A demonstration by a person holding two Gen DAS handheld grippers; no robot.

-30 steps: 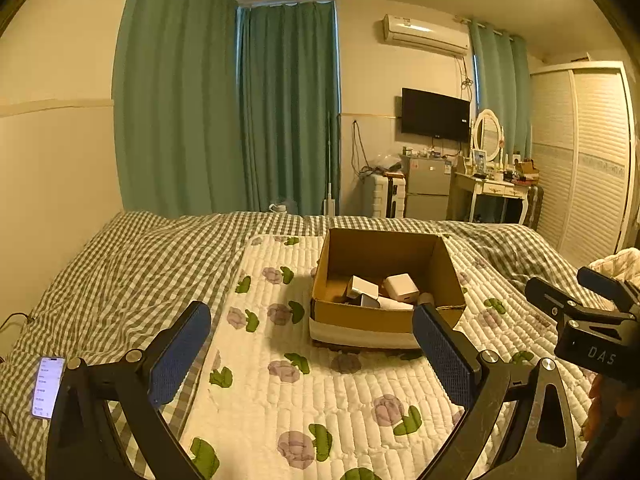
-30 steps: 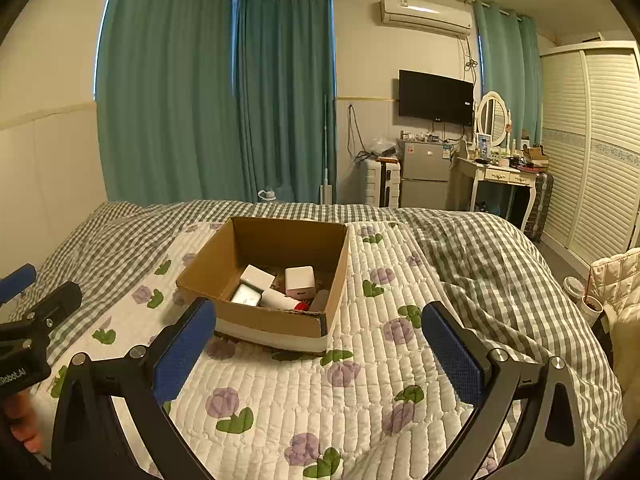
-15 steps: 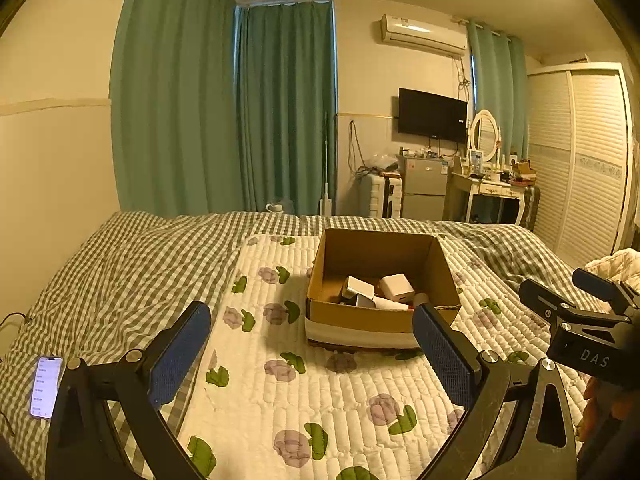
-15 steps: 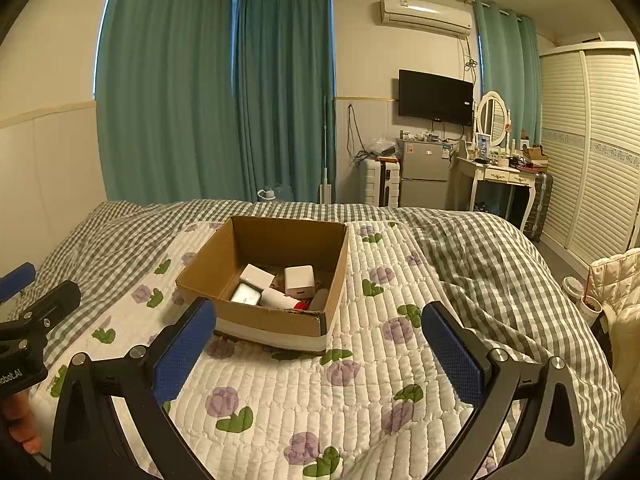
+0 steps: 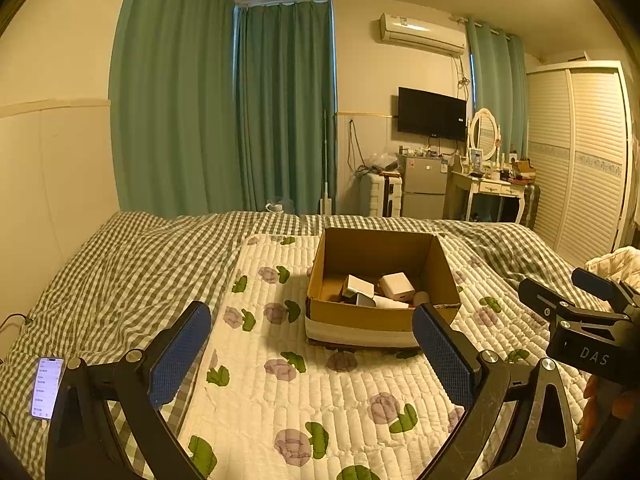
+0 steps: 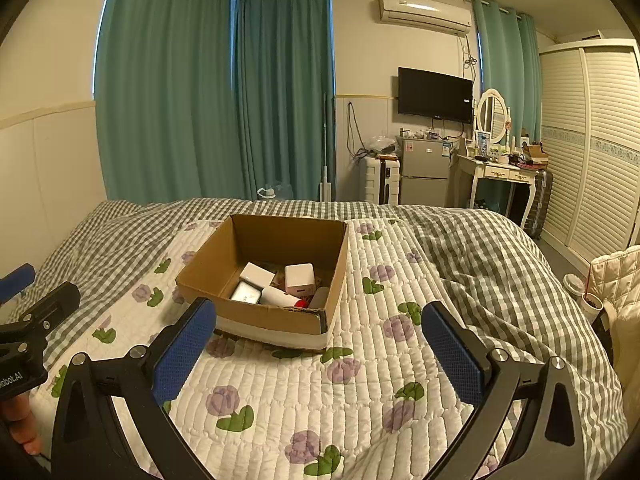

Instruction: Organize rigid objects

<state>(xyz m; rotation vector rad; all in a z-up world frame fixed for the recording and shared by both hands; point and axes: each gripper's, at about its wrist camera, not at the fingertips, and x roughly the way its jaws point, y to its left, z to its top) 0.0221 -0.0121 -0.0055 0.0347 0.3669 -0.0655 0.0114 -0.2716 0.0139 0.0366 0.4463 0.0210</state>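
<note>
An open cardboard box (image 5: 360, 318) (image 6: 224, 264) sits on a white floral quilt (image 5: 312, 396) (image 6: 360, 396) on the bed. Inside lie several small white boxes (image 5: 396, 285) (image 6: 299, 278), a white tube with a red cap (image 6: 280, 298) and other small items. My left gripper (image 5: 310, 354) is open and empty, held above the quilt short of the box. My right gripper (image 6: 318, 354) is open and empty, also short of the box. Each gripper shows at the edge of the other's view.
A grey checked duvet (image 5: 120, 272) (image 6: 500, 264) covers the bed around the quilt. A lit phone (image 5: 46, 386) lies at the near left. Beyond the bed stand curtains, a small fridge (image 6: 424, 176), a dressing table (image 6: 500, 172) and a wardrobe (image 6: 600, 140).
Both grippers have drawn back and risen slightly, so the box looks a little farther away. Their jaws stay open and empty.
</note>
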